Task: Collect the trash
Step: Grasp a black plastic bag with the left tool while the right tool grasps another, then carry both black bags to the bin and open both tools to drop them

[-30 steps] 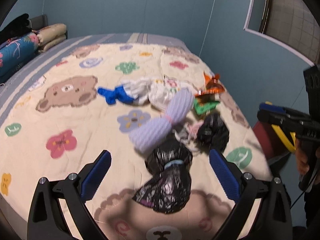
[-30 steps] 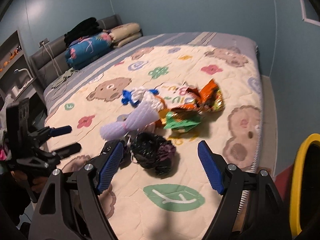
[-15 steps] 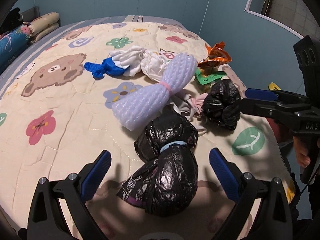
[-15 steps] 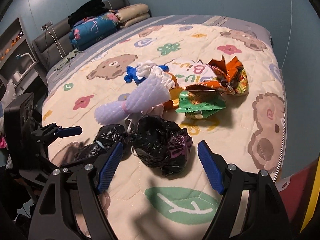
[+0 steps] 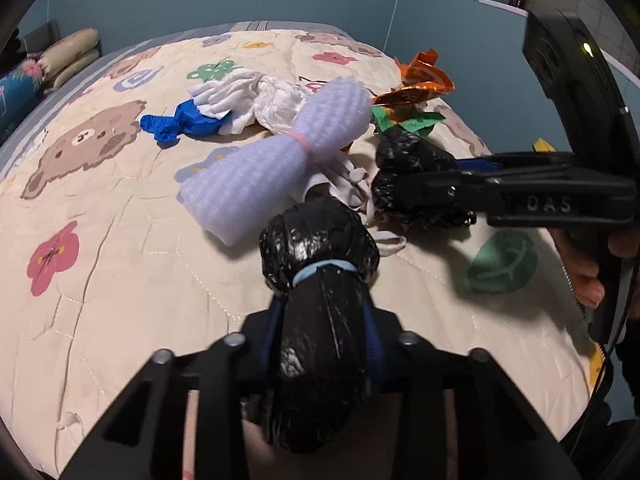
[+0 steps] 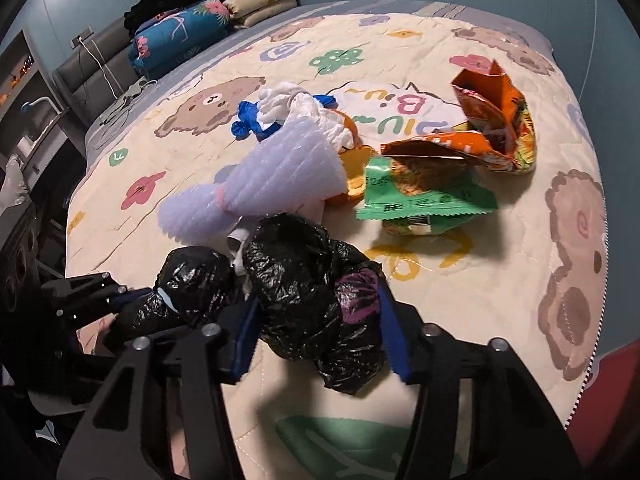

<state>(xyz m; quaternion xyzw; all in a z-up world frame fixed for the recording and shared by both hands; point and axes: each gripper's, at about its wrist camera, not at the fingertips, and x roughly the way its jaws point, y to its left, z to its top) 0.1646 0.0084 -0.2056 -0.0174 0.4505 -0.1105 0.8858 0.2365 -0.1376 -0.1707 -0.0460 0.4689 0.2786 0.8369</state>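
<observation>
Fingers of the left gripper [image 5: 326, 324] are closing on the tied bag [image 5: 320, 304] at the quilt's [image 5: 120, 280] near edge; the right gripper [image 6: 320, 320] closes round the crumpled bag [image 6: 312, 288] beside it; both look light, soft, slippery; better pinched at the bulk.

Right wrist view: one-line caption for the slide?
Right gripper closing around a crumpled black bag on the bear-print quilt, snack wrappers beyond.

Hand-held gripper [image 5: 324, 336]: black frame, blue pads, silver screws, "DAS" mark.
</observation>
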